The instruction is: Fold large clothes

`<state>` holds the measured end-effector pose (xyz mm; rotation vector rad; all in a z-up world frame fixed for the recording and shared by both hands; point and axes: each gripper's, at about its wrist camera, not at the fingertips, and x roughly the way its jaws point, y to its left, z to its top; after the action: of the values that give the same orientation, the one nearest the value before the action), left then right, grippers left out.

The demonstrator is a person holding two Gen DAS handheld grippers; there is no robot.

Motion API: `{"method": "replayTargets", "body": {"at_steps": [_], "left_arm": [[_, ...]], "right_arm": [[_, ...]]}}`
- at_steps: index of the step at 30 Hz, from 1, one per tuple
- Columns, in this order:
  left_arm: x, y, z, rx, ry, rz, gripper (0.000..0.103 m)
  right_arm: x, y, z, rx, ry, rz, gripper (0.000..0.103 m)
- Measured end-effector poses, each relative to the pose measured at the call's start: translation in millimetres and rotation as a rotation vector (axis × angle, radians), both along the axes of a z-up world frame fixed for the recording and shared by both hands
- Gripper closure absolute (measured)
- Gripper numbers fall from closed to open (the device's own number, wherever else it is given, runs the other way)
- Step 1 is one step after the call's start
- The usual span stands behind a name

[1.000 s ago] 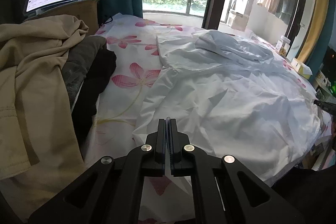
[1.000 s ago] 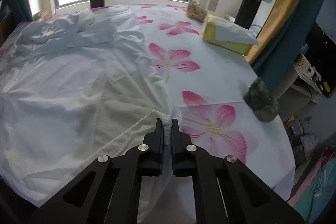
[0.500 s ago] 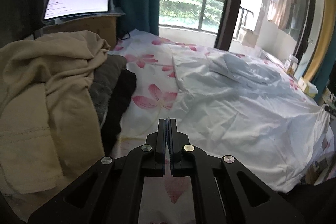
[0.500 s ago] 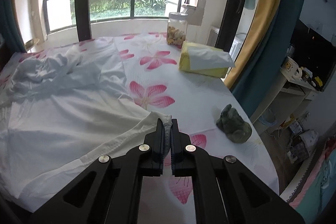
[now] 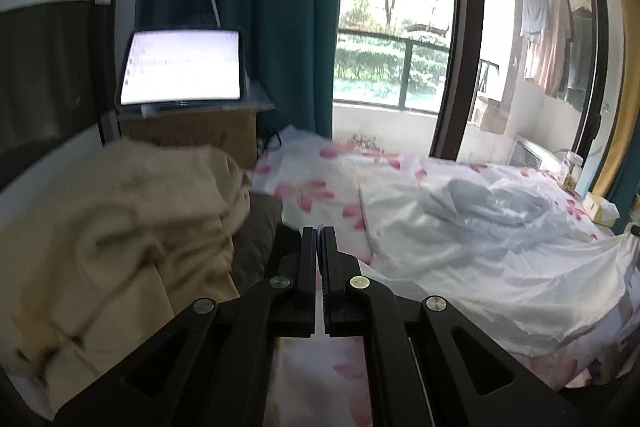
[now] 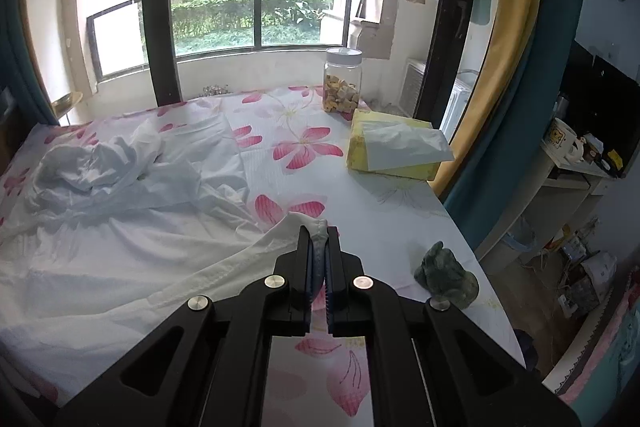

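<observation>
A: Well, what are the fingers doing?

B: The right gripper (image 6: 319, 233) pinches the hem corner of the thin white cotton garment (image 6: 132, 251), which lies spread on the pink-flowered bed sheet (image 6: 384, 199). The left gripper (image 5: 319, 239) is pressed together; cloth between them, I cannot tell.

A: Handling?

B: Light, limp, likely to sag; hold corners.

A: Changed?

B: Both grippers have risen, and the corner lifted with the right one.
</observation>
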<state>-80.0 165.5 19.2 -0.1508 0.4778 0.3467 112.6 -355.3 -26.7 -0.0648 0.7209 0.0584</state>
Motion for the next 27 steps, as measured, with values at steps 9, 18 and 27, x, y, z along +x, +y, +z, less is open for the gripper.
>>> {"method": "replayTargets", "body": {"at_steps": [9,18,27], "left_arm": [[17,8,19,0.014,-0.034,0.026,0.101],[40,14,29,0.025,-0.045,0.032,0.101],[70,28,35,0.019,-0.047,0.032,0.101]], "right_arm": [[14,-9,6,0.055,-0.004,-0.012,0.099],[37,-4,15,0.061,-0.015,0.004,0.099],[67,2,27,0.074,-0.037,0.012,0.099]]}}
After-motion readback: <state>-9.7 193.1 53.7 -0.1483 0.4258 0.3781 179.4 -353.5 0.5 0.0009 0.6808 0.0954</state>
